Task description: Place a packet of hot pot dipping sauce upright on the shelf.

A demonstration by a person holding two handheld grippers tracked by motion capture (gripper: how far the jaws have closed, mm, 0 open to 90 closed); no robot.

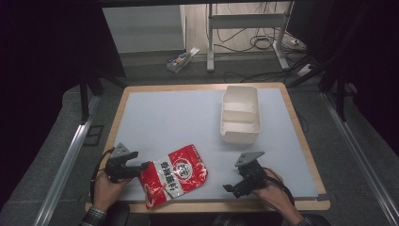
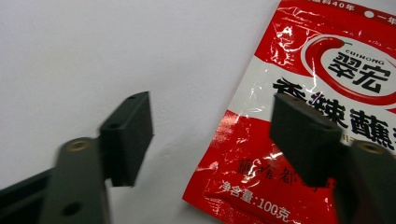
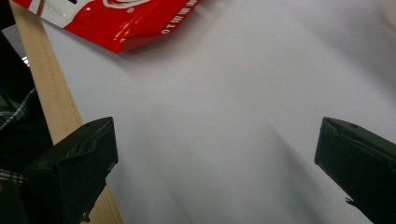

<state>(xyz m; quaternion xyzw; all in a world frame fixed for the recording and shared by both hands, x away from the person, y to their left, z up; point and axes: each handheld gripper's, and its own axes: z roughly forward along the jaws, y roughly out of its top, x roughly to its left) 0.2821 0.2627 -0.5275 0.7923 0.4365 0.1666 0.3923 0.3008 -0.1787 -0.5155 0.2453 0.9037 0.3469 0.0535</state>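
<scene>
Glossy red-and-white plastic seasoning pouch [image 1: 175, 175] lies flat at the near edge of the pale grey surface [image 1: 174, 122], between both grippers. Left gripper [image 1: 139, 166] fingers wide apart, holding nothing, straddling the pouch's edge. Right gripper [image 1: 234, 188] fingers wide apart, empty, well clear of the pouch. Pouch looks light, soft, crinkly and slippery; best pinched at a sealed edge or corner. White divided plastic tray [image 1: 240, 113] sits far right.
</scene>
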